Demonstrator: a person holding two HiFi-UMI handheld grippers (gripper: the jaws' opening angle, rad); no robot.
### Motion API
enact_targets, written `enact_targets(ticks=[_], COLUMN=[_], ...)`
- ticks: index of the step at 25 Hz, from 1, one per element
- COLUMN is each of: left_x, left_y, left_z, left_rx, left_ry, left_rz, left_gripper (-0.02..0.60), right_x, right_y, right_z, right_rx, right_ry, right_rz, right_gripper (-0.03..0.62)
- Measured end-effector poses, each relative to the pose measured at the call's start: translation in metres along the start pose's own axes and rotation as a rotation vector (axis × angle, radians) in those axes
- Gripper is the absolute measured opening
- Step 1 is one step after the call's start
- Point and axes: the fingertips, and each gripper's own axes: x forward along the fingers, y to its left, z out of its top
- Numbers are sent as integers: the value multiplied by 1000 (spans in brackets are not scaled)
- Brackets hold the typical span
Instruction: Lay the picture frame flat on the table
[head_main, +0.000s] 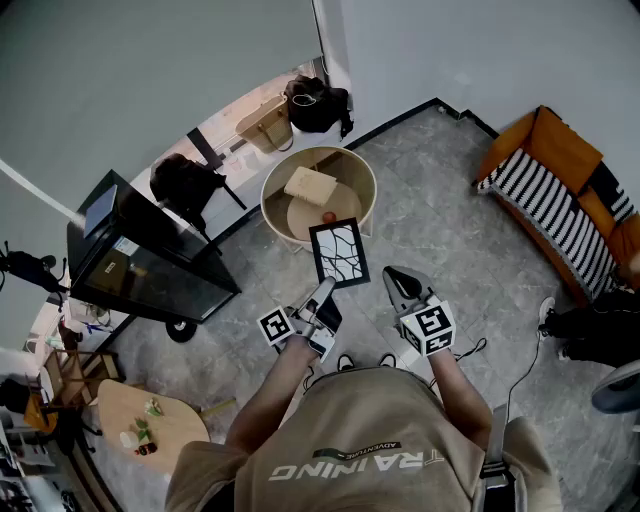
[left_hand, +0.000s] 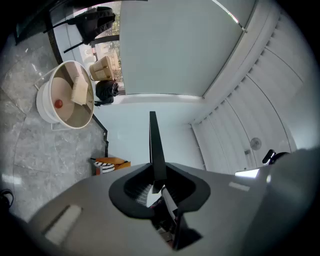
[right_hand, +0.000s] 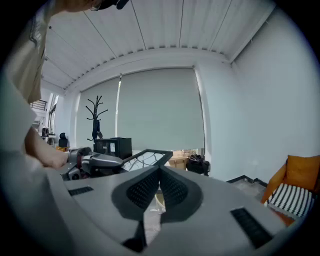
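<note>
Picture frame (head_main: 339, 252) was up in the air in front of me, a thin black border round a panel with a pale branching pattern. My left gripper (head_main: 326, 288) carried it, pinching it by its lower edge near one corner. In the left gripper view the frame (left_hand: 154, 145) showed edge-on, a narrow dark blade standing up out of the jaws, which were nipped onto that border. I judged it light and stiff, so a one-corner grip would carry it. The panel looked glazed, though, so I took it for fragile and likely to twist in the pads if swung. The border seemed the place to hold, never the face. My right gripper (head_main: 397, 281) hovered just beside the frame with its jaws pressed together on nothing, as the right gripper view (right_hand: 160, 180) made plain. It was free to steady the far edge on the way down. In the head view the frame overlapped the near rim of the round table (head_main: 365, 180), and I could not tell how high above it. Inside that rim a wooden block (head_main: 310, 185) sat toward the far left. A small red thing (head_main: 328, 217) lay nearer the front edge, so the right side looked to me the freest place to lay the frame.
</note>
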Motion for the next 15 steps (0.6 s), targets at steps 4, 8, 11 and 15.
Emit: enact_targets(ticks=[4, 8, 11, 15], left_x=[-7, -15, -16, -14], left_y=[9, 18, 23, 30], left_z=[6, 14, 22, 33], left_rx=[-4, -6, -4, -15], left_ry=[2, -2, -2, 12], left_rz=[17, 31, 30, 30], left_gripper=[72, 72, 72, 72], right_x=[5, 8, 13, 23], right_y=[3, 3, 1, 1], right_z=[-6, -7, -8, -8], right_rx=[15, 10, 17, 30], right_ry=[18, 24, 23, 9], right_rz=[3, -3, -8, -18], right_gripper=[8, 8, 8, 8])
